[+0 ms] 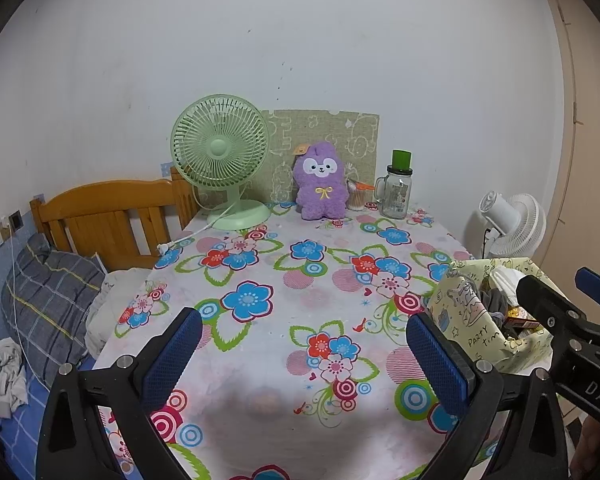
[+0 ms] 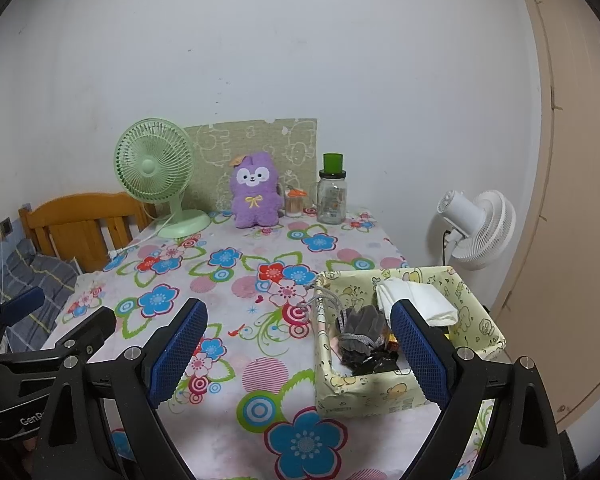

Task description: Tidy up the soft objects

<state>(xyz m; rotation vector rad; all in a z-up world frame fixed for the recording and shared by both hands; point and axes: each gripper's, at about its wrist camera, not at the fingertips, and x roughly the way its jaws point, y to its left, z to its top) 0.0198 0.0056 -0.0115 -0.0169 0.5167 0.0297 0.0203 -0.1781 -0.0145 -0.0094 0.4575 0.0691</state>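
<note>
A purple plush toy sits upright at the far end of the flowered table, against a green mat. A yellow patterned box on the table's near right holds a grey glove-like cloth, white tissue and dark wrappers. My left gripper is open above the near middle of the table, holding nothing. My right gripper is open too, its right finger over the box, nothing between its pads.
A green desk fan, its cord, a glass jar with a green lid and a small toothpick holder stand at the far end. A wooden headboard and bedding lie left; a white fan and door lie right.
</note>
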